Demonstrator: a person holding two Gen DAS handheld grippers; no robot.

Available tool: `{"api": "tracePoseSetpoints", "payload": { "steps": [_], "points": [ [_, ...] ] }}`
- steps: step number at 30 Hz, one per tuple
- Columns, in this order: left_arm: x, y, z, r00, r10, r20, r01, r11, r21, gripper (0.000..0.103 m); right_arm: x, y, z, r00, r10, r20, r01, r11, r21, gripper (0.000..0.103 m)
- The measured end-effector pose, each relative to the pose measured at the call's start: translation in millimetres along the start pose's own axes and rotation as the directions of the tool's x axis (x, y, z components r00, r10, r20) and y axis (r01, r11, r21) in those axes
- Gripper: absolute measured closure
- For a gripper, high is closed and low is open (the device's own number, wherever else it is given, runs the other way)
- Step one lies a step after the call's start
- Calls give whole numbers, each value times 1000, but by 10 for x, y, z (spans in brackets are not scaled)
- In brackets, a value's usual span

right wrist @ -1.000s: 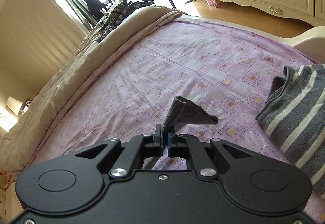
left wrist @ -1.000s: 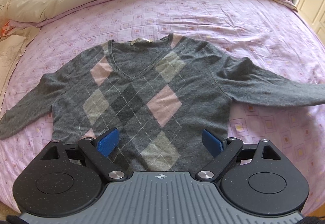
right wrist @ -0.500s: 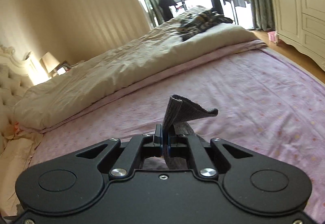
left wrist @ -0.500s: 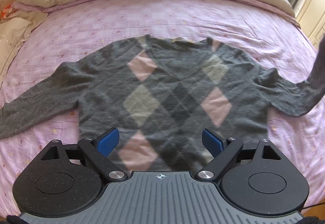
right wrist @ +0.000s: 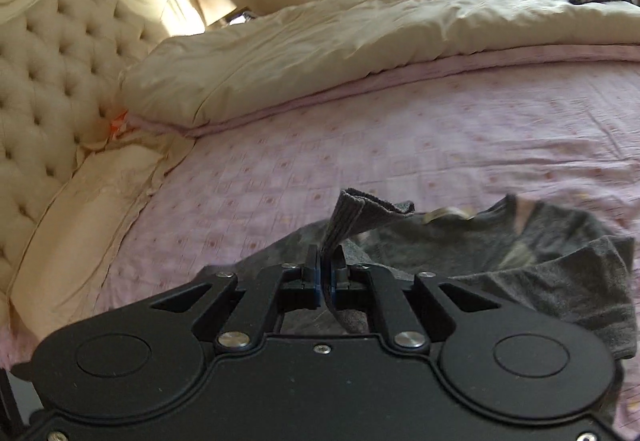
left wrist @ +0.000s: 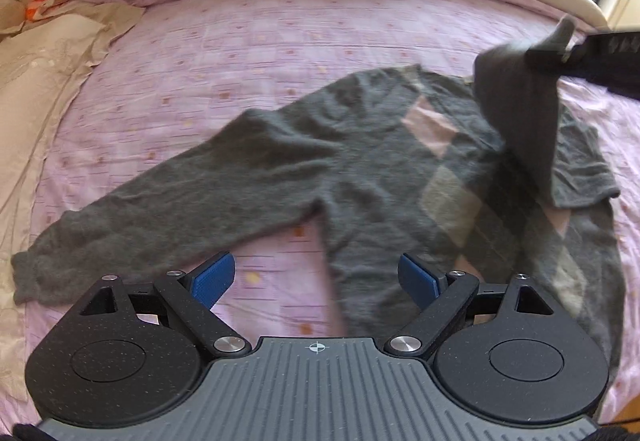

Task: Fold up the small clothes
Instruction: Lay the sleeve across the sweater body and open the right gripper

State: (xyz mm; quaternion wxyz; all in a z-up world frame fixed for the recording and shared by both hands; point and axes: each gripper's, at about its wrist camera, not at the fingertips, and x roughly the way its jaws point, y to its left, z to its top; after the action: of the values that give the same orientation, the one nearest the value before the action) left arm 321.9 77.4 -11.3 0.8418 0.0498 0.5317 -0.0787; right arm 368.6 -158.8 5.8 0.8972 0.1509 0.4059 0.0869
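The grey argyle sweater [left wrist: 360, 177] is spread on the pink bed sheet [left wrist: 280, 41], its sleeve cuff [right wrist: 360, 213] clamped in the right claw [right wrist: 326, 273] and lifted over the body, while the left claw [left wrist: 316, 277] is held apart.

The right gripper [left wrist: 560, 53] is a blurry dark shape cut off by the right edge of the left wrist view. The lifted sleeve [left wrist: 520, 113] it holds hides part of the sweater [left wrist: 360, 169] near the right of the frame. In the right wrist view, the gripper body at the bottom hides most of the sweater, and the small tag [right wrist: 444, 215] at the collar is too blurry to read.
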Motion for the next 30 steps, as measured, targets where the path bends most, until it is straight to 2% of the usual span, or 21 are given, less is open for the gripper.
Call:
{"api": "tracePoseSetpoints", "payload": {
  "steps": [3,5,8,9,10,12,13,19,25,30],
  "points": [
    [16,173,6,1000,5,4,-5,999,-35,14,251,296,-171,997,25,-67,-29,998,-49,90],
    [37,242,7,1000,-1,11,2,999,-50,14,376,421,-258,993,32,-113,-42,995,-94,84],
    [86,264,28,1000,-24,17,25,998,-63,14,443,538,-360,986,60,-158,-84,985,-152,83],
    [103,257,42,999,-32,20,34,997,-65,14,441,571,-391,984,63,-166,-91,981,-169,73],
    [109,247,50,999,-34,26,36,997,-66,14,420,559,-412,983,63,-171,-93,980,-175,59],
    [132,199,81,999,-27,37,29,997,-67,14,357,481,-431,982,66,-177,-97,980,-172,50],
    [151,171,100,999,-28,38,31,997,-70,14,316,425,-436,982,60,-179,-91,981,-170,50],
    [347,-125,228,998,-59,32,61,997,-52,14,36,-74,-479,983,-53,-176,32,992,-119,48],
    [569,-592,376,996,-88,34,87,995,39,14,-272,-789,-585,964,-185,-191,185,983,-15,46],
    [653,-711,346,997,-76,10,75,996,57,14,-474,-1195,-648,950,-242,-198,257,965,57,46]
  ]
}}
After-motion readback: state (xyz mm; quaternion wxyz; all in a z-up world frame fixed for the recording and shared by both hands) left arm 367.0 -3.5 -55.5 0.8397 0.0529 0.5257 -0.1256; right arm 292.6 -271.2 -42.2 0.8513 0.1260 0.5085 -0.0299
